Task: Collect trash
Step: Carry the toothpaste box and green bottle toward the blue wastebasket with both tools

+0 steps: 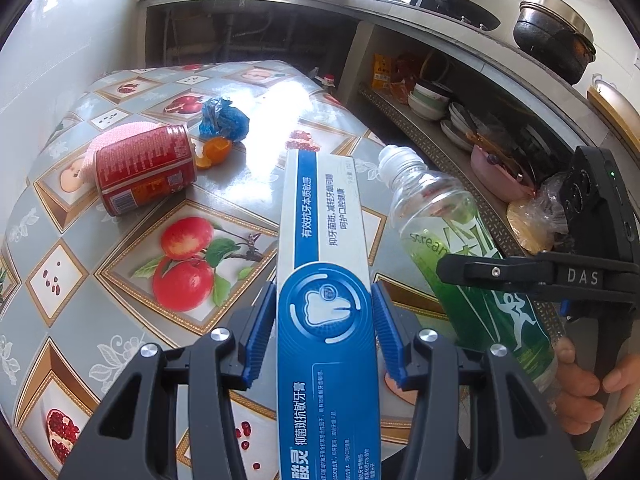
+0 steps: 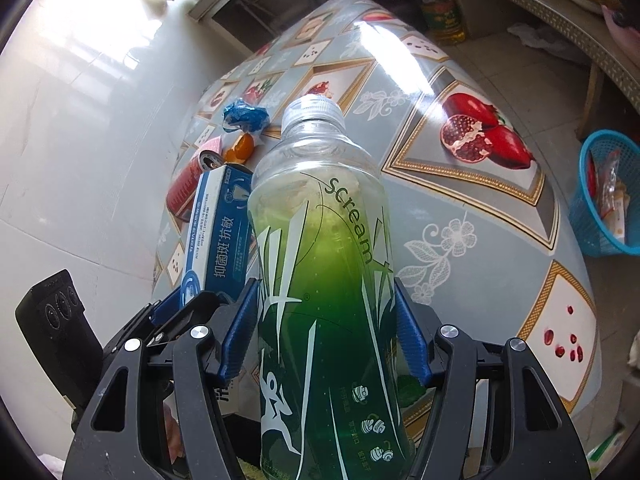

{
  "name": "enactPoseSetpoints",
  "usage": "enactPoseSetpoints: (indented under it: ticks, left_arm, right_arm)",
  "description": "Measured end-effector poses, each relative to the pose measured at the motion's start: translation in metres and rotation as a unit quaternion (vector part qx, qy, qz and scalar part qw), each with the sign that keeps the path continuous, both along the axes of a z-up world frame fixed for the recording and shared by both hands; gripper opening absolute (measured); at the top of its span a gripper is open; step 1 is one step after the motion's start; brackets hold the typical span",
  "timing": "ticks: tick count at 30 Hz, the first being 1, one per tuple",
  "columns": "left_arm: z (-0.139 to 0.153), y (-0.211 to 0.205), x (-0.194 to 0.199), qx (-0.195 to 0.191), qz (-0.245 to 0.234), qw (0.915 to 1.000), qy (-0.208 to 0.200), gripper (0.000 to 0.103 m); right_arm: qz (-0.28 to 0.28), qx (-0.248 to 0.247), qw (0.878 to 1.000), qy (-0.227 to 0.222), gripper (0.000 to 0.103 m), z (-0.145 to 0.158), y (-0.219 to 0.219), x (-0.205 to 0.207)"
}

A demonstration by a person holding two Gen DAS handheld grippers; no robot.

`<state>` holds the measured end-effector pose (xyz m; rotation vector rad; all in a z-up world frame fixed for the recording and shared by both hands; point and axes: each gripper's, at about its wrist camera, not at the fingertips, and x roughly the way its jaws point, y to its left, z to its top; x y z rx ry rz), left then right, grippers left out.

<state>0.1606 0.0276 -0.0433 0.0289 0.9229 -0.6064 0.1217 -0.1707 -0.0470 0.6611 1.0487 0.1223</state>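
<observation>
Two pieces of trash held clear of the table — a box and a bottle.

The toothpaste box [image 1: 326, 280] is clamped mid-length by the left gripper [image 1: 325, 332]; light, stiff card, likely to crush if squeezed harder. The green bottle [image 2: 324, 280] is gripped at its waist by the right gripper [image 2: 326, 332] — judged near-empty, smooth, prone to slip. On the table [image 2: 480, 208], toward its far left edge, a red can [image 1: 146, 168], orange peel [image 1: 216, 152] and blue wrapper [image 1: 222, 118] are left. Open room lies past the right edge, where a blue basket [image 2: 588, 216] stands.
</observation>
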Motion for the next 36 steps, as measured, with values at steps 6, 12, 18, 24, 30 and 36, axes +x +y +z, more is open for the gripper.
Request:
enactPoseSetpoints:
  ticks: [6, 12, 18, 24, 30, 36]
  left_arm:
    - [0.007, -0.003, -0.004, 0.000, -0.003, 1.0000, -0.007, 0.047]
    - [0.016, -0.008, -0.010, -0.003, -0.009, 0.9998, -0.016, 0.047]
    - [0.025, -0.021, -0.014, -0.004, -0.023, 0.9994, -0.025, 0.047]
    - [0.036, -0.046, -0.020, -0.007, -0.052, 0.9981, -0.031, 0.047]
    - [0.047, -0.088, -0.022, -0.020, -0.098, 0.9947, -0.025, 0.047]
    - [0.055, -0.147, -0.019, -0.048, -0.164, 0.9851, 0.016, 0.047]
  right_arm:
    - [-0.005, -0.001, 1.000, -0.016, 0.060, 0.010, -0.008, -0.012]
    - [-0.012, -0.005, 0.999, -0.030, 0.060, 0.018, -0.015, -0.021]
    - [-0.027, -0.007, 0.999, -0.043, 0.060, 0.023, -0.024, -0.031]
    - [-0.054, -0.011, 0.997, -0.056, 0.060, 0.028, -0.047, -0.053]
    - [-0.098, -0.014, 0.993, -0.059, 0.060, 0.029, -0.082, -0.081]
    - [-0.166, -0.022, 0.985, -0.050, 0.060, 0.020, -0.122, -0.125]
